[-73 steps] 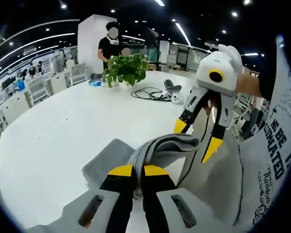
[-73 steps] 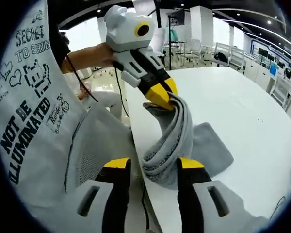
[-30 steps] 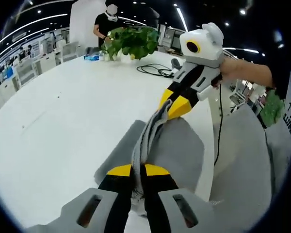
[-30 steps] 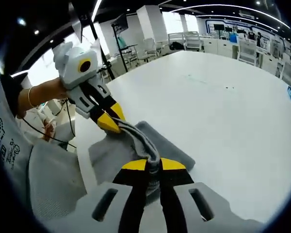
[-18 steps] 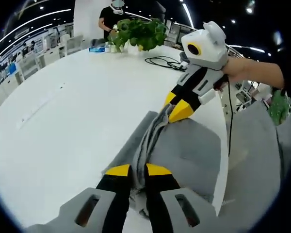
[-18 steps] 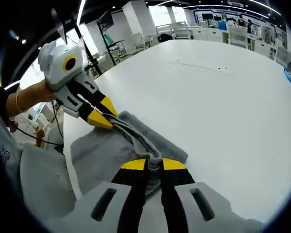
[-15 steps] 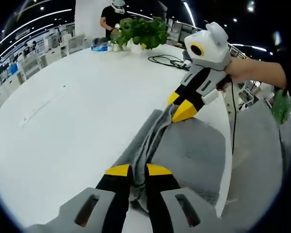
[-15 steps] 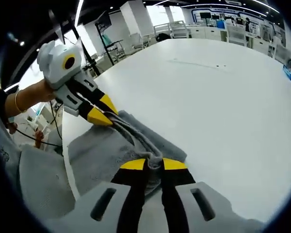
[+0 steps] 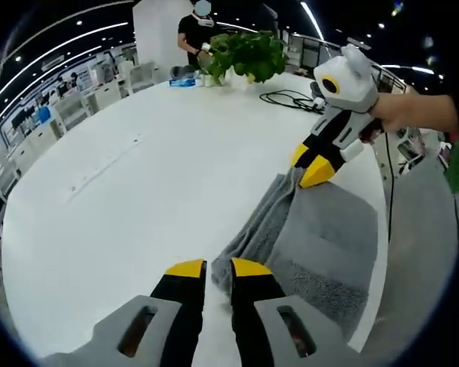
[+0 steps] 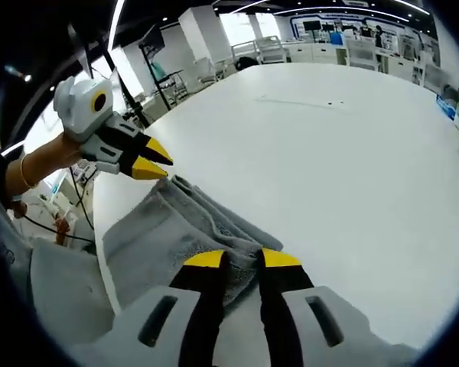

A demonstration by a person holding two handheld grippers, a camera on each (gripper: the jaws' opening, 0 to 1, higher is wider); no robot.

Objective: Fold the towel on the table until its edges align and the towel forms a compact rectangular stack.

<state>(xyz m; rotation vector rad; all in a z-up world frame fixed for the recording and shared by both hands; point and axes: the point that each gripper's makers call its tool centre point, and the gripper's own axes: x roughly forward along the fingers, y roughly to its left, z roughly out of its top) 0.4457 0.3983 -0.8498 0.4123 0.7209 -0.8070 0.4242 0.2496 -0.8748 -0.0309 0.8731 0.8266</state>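
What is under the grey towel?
The white table lies under the towel, whose near part hangs over the table edge. Anything between its folded layers is covered.

A leafy potted plant (image 9: 249, 53) stands at the white table's (image 9: 138, 183) 12 o'clock edge, a person (image 9: 196, 30) behind it. A black cable (image 9: 287, 99) coils at 1 o'clock; white chairs (image 10: 266, 48) stand beyond.

Grey towel (image 9: 310, 237), folded, flat on table

Both hand-held grippers (image 9: 208, 267) (image 10: 242, 258) — slightly agape
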